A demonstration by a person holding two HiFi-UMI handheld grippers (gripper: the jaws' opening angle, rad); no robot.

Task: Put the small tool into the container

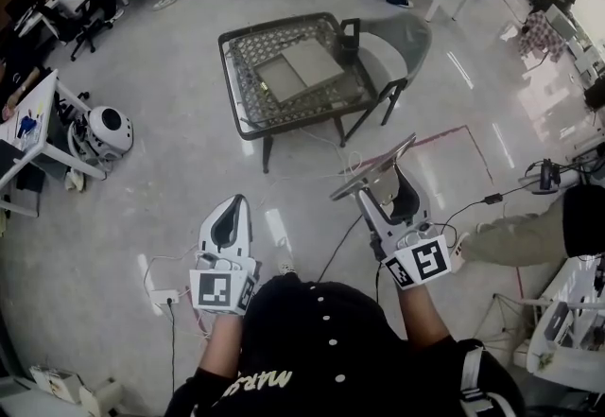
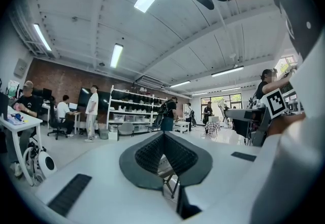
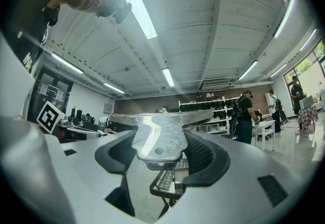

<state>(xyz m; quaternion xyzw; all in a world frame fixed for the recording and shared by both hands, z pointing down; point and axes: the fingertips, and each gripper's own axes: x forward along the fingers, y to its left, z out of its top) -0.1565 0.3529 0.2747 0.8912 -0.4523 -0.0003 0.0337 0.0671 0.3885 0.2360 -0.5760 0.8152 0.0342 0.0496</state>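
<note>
My right gripper (image 1: 386, 186) is shut on a small flat metal tool (image 1: 374, 166) with a wide scraper-like blade, held over the floor in front of the table. In the right gripper view the tool (image 3: 161, 134) fills the space between the dark pads (image 3: 203, 159). My left gripper (image 1: 230, 205) hangs at the left, shut with nothing in it; its ribbed pads (image 2: 147, 154) meet in a V. A black cup-like container (image 1: 349, 40) stands on the far right of the wicker table (image 1: 248, 127), well beyond both grippers.
Flat grey boards (image 1: 301, 68) lie on the table. A chair (image 1: 406, 46) stands behind it. Cables and a power strip (image 1: 164, 296) lie on the floor. A white round machine (image 1: 107, 130) sits at the left, a person's sleeve (image 1: 525, 234) at the right.
</note>
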